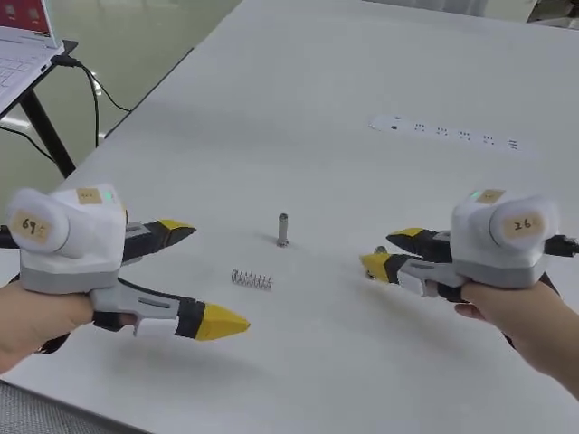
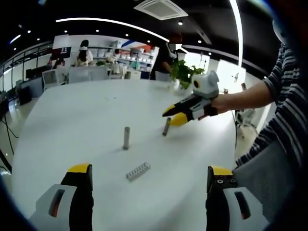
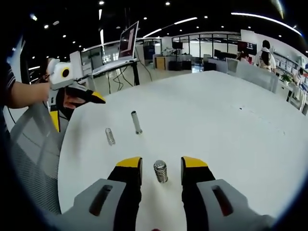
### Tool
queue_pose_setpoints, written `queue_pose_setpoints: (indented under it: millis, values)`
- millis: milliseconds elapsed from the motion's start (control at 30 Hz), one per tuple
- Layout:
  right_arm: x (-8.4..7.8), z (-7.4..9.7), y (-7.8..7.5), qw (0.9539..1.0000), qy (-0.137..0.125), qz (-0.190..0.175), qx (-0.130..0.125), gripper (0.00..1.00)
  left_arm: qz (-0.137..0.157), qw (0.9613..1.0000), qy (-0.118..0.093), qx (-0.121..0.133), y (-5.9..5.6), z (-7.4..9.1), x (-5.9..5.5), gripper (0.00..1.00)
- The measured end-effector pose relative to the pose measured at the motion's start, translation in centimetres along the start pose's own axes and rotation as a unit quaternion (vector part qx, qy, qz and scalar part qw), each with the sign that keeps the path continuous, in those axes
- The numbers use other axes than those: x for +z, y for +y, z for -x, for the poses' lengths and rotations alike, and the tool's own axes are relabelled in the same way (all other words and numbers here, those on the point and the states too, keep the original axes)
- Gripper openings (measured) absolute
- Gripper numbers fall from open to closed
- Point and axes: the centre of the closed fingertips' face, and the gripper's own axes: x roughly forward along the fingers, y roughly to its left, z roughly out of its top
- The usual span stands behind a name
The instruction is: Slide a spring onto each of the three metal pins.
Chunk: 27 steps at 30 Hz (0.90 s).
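The right gripper (image 3: 161,162) holds its yellow-tipped jaws apart on either side of an upright pin with a spring around it (image 3: 160,172), touching neither side. Farther off on the white table (image 3: 231,130) stand a bare pin (image 3: 136,122) and, just beside it, a loose spring (image 3: 110,136) lying flat. At the left edge a hand holds the left gripper (image 3: 77,110), jaws spread wide.

The head view looks down from close above at the big white table (image 1: 344,99). The two gripper views sit low over it and face each other from the left and right. All three see the short grey metal pin (image 1: 283,229) and the small silver wire spring (image 1: 251,279).
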Motion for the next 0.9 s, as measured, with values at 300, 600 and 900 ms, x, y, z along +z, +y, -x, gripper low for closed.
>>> queue_pose_setpoints:
  millis: [300, 600, 900]
  values:
    - [0.4, 1.3, 0.8, 0.9994, -0.03, -0.015, 0.002, 0.32, 0.0, 1.0, 0.001, -0.001, -0.1, -0.2, 0.1, 0.97]
    - [2.7, 3.2, 1.2, 0.9921, -0.105, -0.069, 0.003, 0.37, 0.0, 1.0, -0.002, 0.001, 0.0, 0.2, 0.8, 0.97]
    - [2.5, 4.5, 1.9, 0.9917, -0.107, -0.072, 0.001, 0.37, 0.001, 0.9999, -0.012, -0.006, -0.2, 0.4, 1.4, 0.98]
